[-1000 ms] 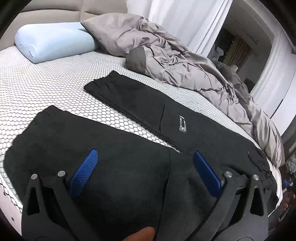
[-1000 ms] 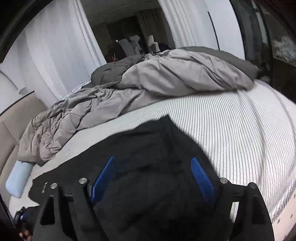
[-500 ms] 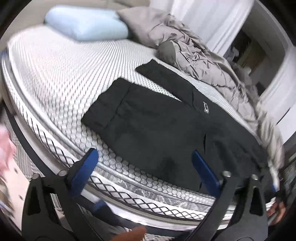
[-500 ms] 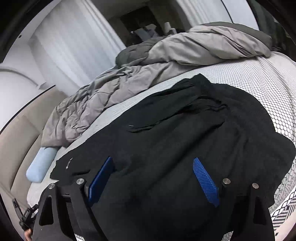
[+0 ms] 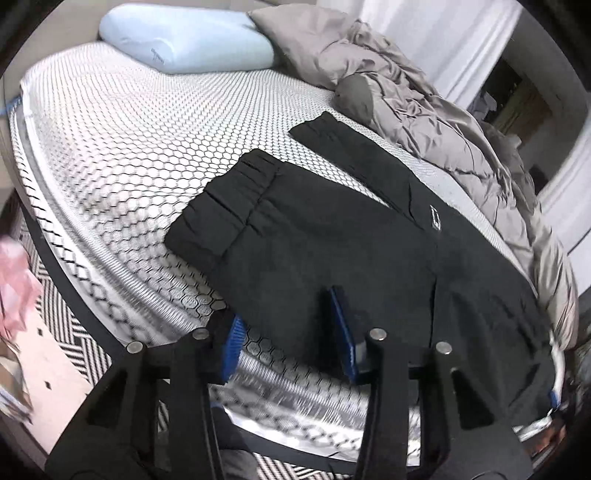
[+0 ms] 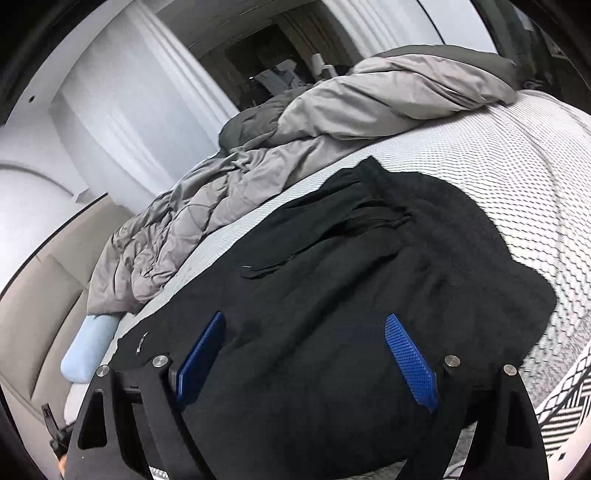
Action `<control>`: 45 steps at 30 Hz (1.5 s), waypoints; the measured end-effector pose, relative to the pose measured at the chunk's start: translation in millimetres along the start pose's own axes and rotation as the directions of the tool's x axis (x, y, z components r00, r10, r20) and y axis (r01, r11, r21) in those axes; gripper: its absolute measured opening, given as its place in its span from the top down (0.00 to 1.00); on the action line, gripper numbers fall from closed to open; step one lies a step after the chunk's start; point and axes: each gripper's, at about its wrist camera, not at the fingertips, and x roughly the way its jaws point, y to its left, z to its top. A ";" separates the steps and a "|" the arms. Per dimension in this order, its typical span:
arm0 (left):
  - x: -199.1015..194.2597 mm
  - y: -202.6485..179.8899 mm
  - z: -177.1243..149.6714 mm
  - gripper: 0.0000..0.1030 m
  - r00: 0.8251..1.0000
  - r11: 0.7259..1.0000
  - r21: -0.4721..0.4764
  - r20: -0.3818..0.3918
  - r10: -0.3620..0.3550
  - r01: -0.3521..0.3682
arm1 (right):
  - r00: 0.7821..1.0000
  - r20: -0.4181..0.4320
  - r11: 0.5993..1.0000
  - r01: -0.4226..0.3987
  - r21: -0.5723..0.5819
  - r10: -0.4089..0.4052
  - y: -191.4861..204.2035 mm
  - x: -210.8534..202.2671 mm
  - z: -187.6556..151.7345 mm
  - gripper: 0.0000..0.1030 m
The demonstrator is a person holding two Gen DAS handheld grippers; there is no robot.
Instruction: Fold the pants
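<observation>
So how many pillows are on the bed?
1 plain pillow, light blue, at the head of the bed, beside the grey duvet. A grey corner next to it may be a second pillow, and the duvet could hide more.
</observation>
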 end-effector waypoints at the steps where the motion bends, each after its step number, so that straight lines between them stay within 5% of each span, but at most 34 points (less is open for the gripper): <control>1: -3.3 -3.0 -1.1 0.62 1.000 1.000 0.010 0.005 -0.003 0.003 | 1.000 0.002 1.000 0.007 0.004 -0.007 -2.7 -1.1 0.0 0.13; 5: -17.4 -20.5 2.2 0.62 0.998 0.996 0.080 0.047 -0.031 0.028 | 1.000 0.012 1.000 0.012 0.013 -0.013 -6.4 -5.3 -1.0 0.13; 11: 7.1 -31.5 30.1 0.62 0.997 0.997 0.048 0.032 -0.066 0.065 | 0.998 0.045 0.999 0.032 0.000 -0.032 -11.6 -14.4 -2.1 0.13; 14: 26.3 -23.9 40.1 0.98 0.995 0.997 0.000 0.051 -0.081 0.081 | 0.996 0.083 0.999 0.042 0.008 -0.043 -24.1 -28.3 -2.1 0.13; 18: 17.3 -8.5 54.0 0.99 0.981 0.993 -0.029 0.159 -0.112 0.118 | 0.983 0.145 0.992 0.099 0.073 -0.109 -57.2 -53.0 -0.2 0.13; 22: 35.7 3.6 69.3 0.99 0.989 0.995 -0.044 0.122 -0.082 0.088 | 0.980 0.101 0.958 0.143 0.248 -0.173 -105.3 -59.9 -3.8 0.13; 27: 46.8 2.9 68.1 0.99 0.994 0.995 -0.057 0.086 -0.071 0.076 | 0.999 0.039 0.943 -0.029 0.332 0.017 -113.8 -39.2 -7.9 0.25; 30: 44.3 7.1 68.1 0.99 0.991 0.992 -0.081 0.091 -0.094 0.101 | 0.998 -0.010 0.955 0.063 0.289 -0.063 -102.3 -19.3 -7.1 0.27; 33: 43.7 13.0 65.7 0.99 0.990 0.989 -0.089 0.088 -0.111 0.119 | 0.995 -0.036 0.933 0.095 0.346 -0.088 -110.5 -7.4 -5.6 0.61; 36: 38.1 15.8 61.1 0.99 0.989 0.989 -0.080 0.091 -0.120 0.127 | 0.992 0.033 0.958 0.107 0.267 -0.120 -95.5 -19.2 5.1 0.78; 39: 31.6 16.8 53.2 0.98 0.990 0.991 -0.052 0.083 -0.117 0.121 | 0.975 0.123 0.966 0.157 0.205 -0.184 -84.7 -40.3 10.2 0.83; 42: 40.6 19.7 46.3 0.98 0.996 0.994 -0.058 0.029 -0.089 0.091 | 0.956 0.013 0.925 0.280 0.256 -0.293 -108.6 -23.9 3.7 0.83; 45: 34.9 20.7 47.0 0.98 0.995 0.993 -0.063 0.044 -0.095 0.097 | 0.965 -0.004 0.914 0.249 0.319 -0.261 -118.8 -18.6 0.1 0.78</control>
